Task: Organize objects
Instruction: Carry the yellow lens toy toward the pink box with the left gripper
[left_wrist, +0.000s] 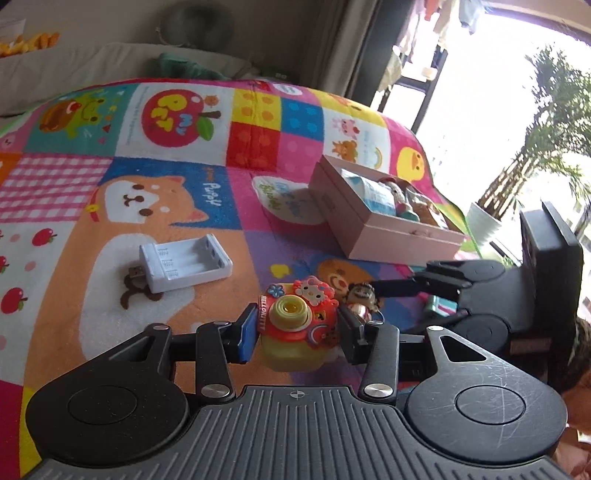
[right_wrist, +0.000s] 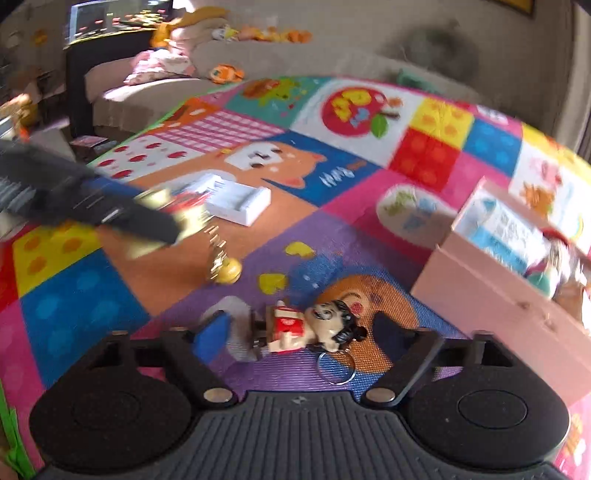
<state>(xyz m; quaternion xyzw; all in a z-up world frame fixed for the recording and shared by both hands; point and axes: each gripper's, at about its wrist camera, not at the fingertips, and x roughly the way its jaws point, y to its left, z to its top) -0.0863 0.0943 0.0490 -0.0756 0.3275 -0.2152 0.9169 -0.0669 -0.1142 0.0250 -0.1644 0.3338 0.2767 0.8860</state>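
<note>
**A:** Left wrist view first: the left gripper (left_wrist: 297, 332) is clamped on a toy camera (left_wrist: 298, 325), yellow body with a red cartoon front, pads pressing both its sides. Is it off the mat?

**B:** I judge it lifted, though I can't be sure. At two o'clock from it sits the pink box (left_wrist: 384, 218), open, already holding a blue-and-white carton and a few small toys. So part of the sorting looks done.

**A:** And the right wrist view?

**B:** The right gripper (right_wrist: 303, 334) straddles a figurine keychain (right_wrist: 314, 328) lying on the play mat (right_wrist: 436, 147), its ring trailing toward five o'clock. The blue pad is just beside the figure's feet and the other finger stands clear of its head, so the jaws are apart and nothing is pinched yet.

**A:** What's left?

**B:** The camera and the keychain both need to reach the box, which lies at two o'clock in this view too. A white battery charger (left_wrist: 184, 264) also waits on the mat, at ten o'clock from the camera, well apart from the box.
</note>
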